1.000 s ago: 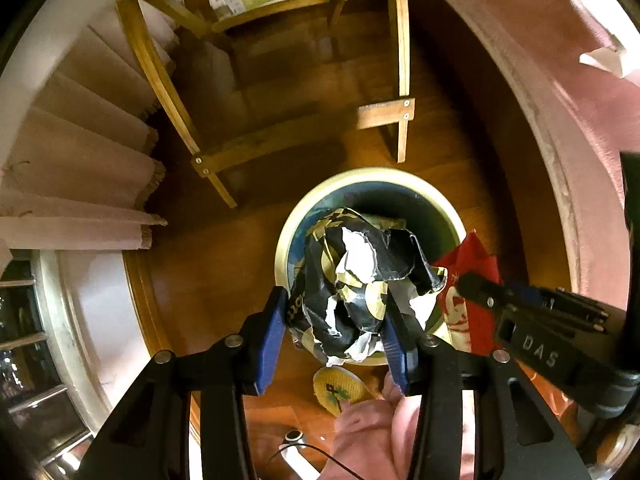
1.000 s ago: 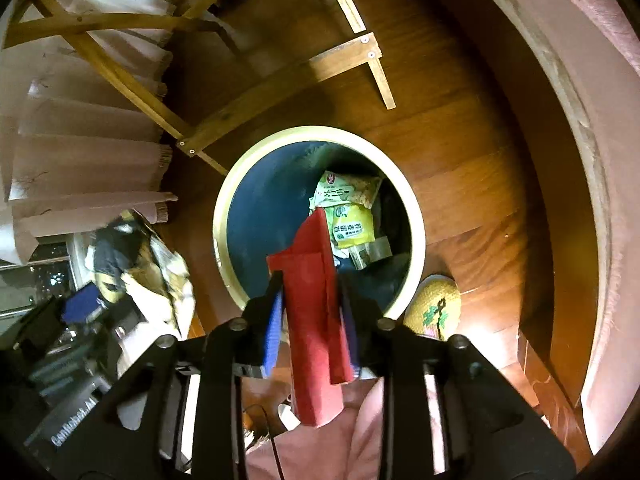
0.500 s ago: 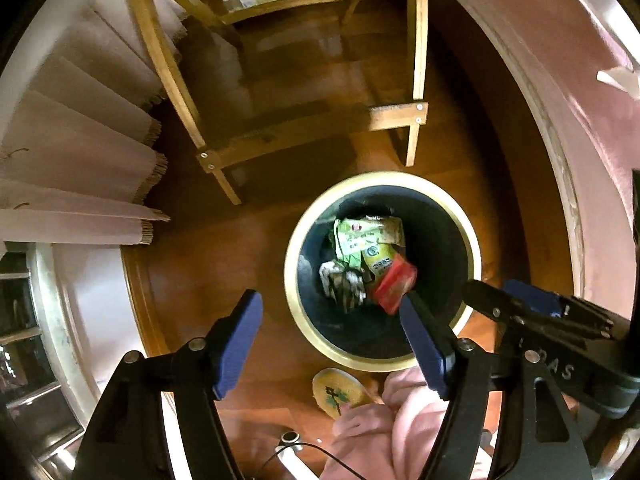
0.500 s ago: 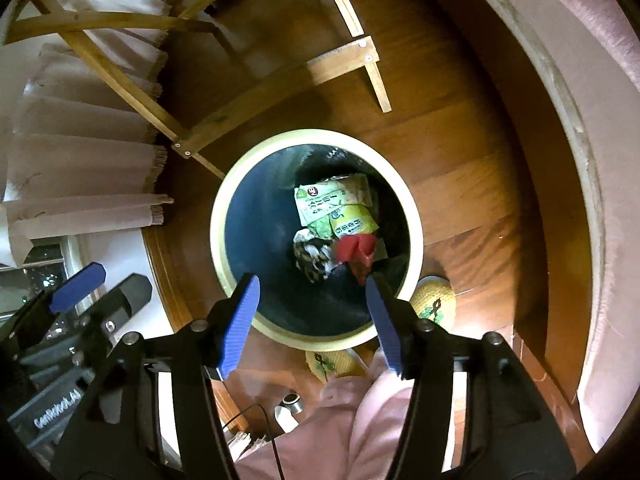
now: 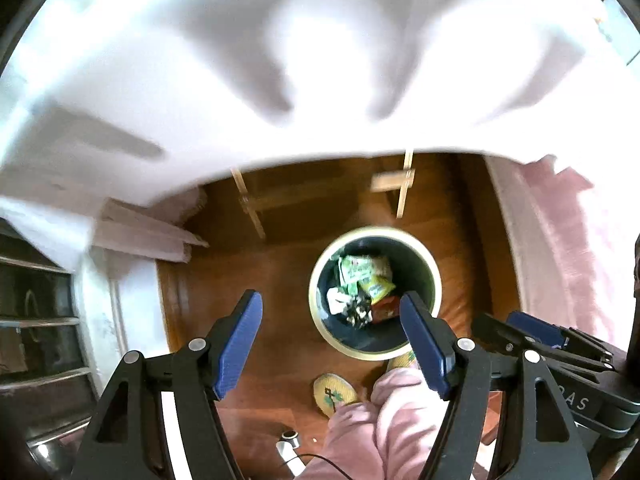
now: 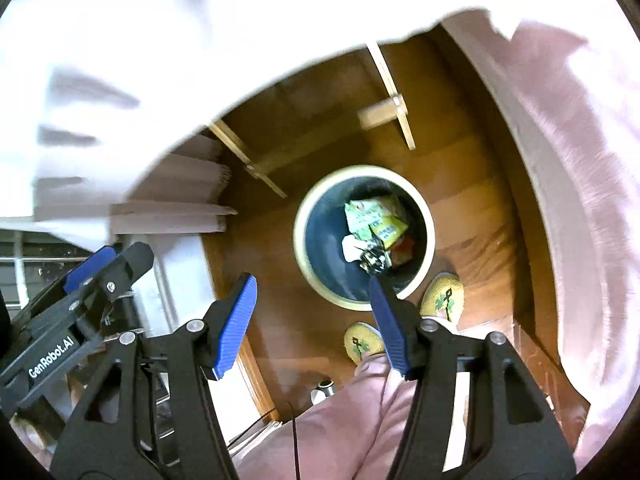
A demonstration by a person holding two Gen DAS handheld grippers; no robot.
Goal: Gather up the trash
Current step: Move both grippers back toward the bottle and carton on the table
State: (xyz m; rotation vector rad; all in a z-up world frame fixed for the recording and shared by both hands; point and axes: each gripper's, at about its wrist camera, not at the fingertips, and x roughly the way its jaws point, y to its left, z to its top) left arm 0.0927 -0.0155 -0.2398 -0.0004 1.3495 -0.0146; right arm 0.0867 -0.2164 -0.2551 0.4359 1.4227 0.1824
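Down on the wooden floor the bin holds the trash (green, yellow and red wrappers), while the left gripper and right gripper hang above with fingers spread and empty, so both risk snagging the white tablecloth overhead.

Both wrist views face steeply down from high, sharing the bin

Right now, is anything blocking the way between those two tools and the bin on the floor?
Nothing visible does. Both the left tool and right tool hang open above the bin, whose mouth is uncovered, wrappers lying inside.
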